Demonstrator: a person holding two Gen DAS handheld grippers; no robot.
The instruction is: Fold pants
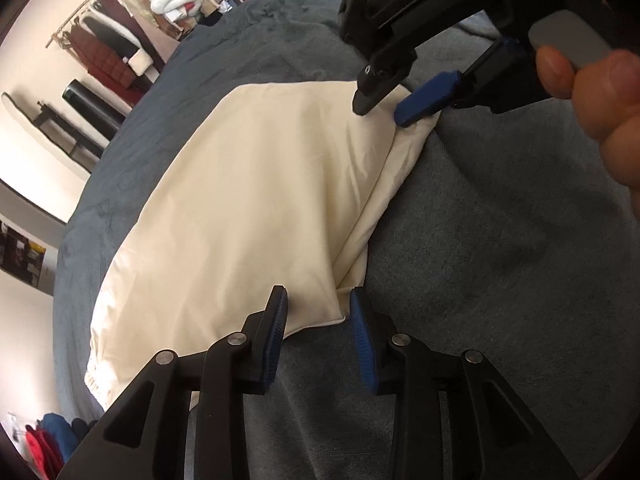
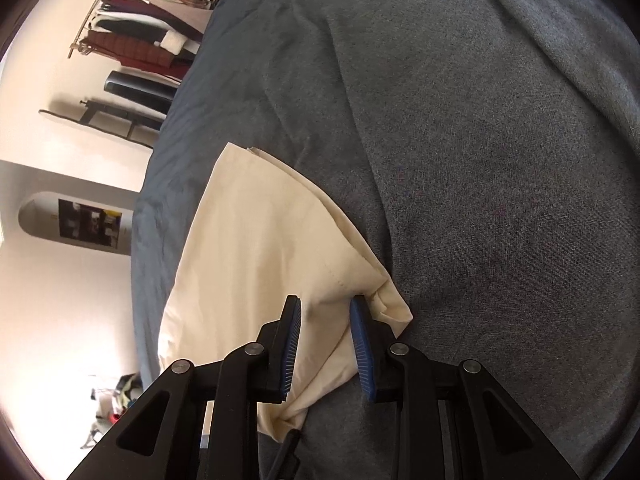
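The cream pants (image 1: 256, 208) lie folded into a flat stack on the grey-blue bedspread (image 1: 500, 240); they also show in the right wrist view (image 2: 260, 248). My left gripper (image 1: 318, 300) is open, its jaws spread over the near corner of the stack, holding nothing. My right gripper (image 2: 326, 304) is open over the far corner of the pants, and it shows in the left wrist view (image 1: 380, 112) with its tips resting at that corner. Elastic cuffs (image 1: 96, 380) show at the stack's left end.
A clothes rack with hanging garments (image 1: 108, 48) and a black bench (image 1: 76, 128) stand by the wall beyond the bed's left edge. Red and blue clothes (image 1: 44, 444) lie on the floor. The person's hand (image 1: 600, 92) holds the right gripper's handle.
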